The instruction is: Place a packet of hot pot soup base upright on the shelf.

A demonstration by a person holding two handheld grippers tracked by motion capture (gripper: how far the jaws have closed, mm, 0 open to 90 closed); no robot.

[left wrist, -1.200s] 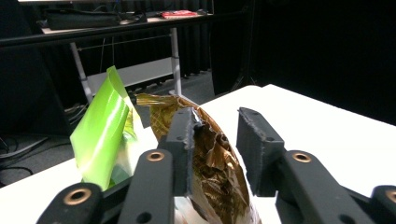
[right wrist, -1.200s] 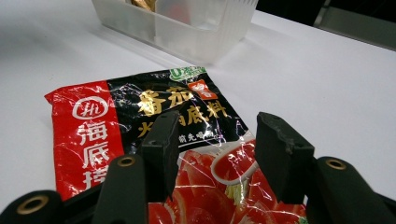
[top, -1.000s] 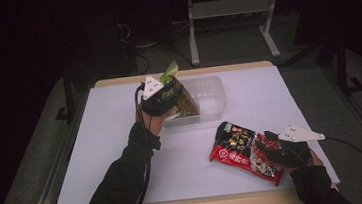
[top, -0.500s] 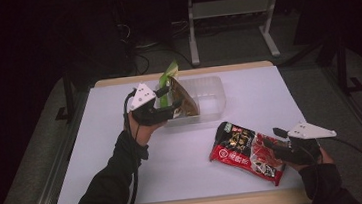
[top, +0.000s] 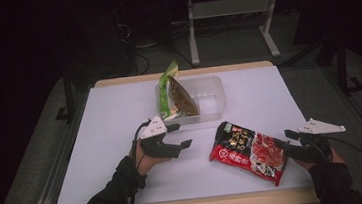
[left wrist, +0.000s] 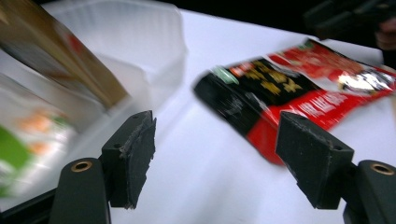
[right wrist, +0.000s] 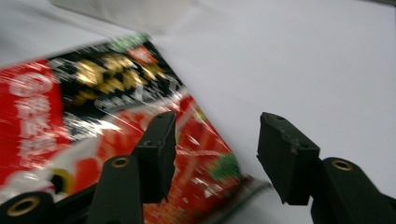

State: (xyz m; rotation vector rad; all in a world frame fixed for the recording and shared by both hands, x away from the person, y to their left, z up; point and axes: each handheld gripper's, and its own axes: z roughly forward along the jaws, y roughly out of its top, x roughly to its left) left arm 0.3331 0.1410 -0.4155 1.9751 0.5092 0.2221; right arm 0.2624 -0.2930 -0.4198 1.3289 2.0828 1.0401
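Left gripper (top: 180, 136): jaws just opened, empty. Right gripper (top: 282, 140): jaws apart at red packet (top: 248, 152) edge; clamp squarely before lifting toward tub (top: 209, 98).

1. A white table top (top: 107, 139) spreads across the middle of the high view – smooth, flat and bare along its left side; it also shows as pale ground in both gripper views.
2. A light wooden edge (top: 131, 79) runs along the table's far side, and a strip of the same wood shows at the near side.
3. Dark metal frame legs (top: 69, 95) stand at the table's left, with a matching one at its right.
4. Grey carpeted floor (top: 29, 167) lies around the table.
5. A white metal stand (top: 192, 30) rises behind the table – two legs joined by a crossbar.
6. Dark cables (top: 152, 54) lie looped on the floor left of the stand.
7. The background beyond is nearly black.
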